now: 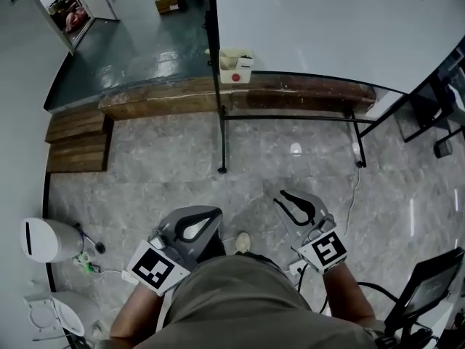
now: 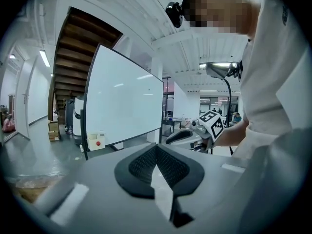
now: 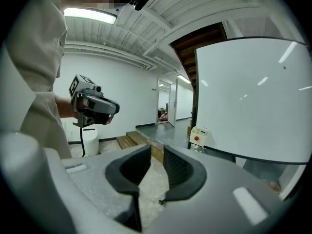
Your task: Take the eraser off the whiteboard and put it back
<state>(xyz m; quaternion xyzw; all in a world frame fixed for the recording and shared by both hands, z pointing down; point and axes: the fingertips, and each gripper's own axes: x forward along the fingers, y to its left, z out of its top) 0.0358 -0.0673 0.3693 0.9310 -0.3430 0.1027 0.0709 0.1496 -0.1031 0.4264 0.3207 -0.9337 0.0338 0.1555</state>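
Observation:
The eraser (image 1: 236, 67) is a cream box with a red dot, fixed at the lower left corner of the whiteboard (image 1: 327, 27). It also shows in the left gripper view as the eraser (image 2: 96, 141) and in the right gripper view as the eraser (image 3: 198, 135). Both grippers hang low in front of the person, well short of the board. My left gripper (image 1: 213, 214) is shut and holds nothing, its pads meeting at the tips (image 2: 157, 147). My right gripper (image 1: 280, 196) stands open by a narrow gap (image 3: 157, 152), with only floor visible between the pads.
The whiteboard stands on a black frame with a leg (image 1: 221, 144) on the stone floor. A wooden ledge (image 1: 160, 97) and steps (image 1: 76, 140) lie behind and left. A white bin (image 1: 43, 238) sits at lower left, and dark equipment (image 1: 429, 282) at lower right.

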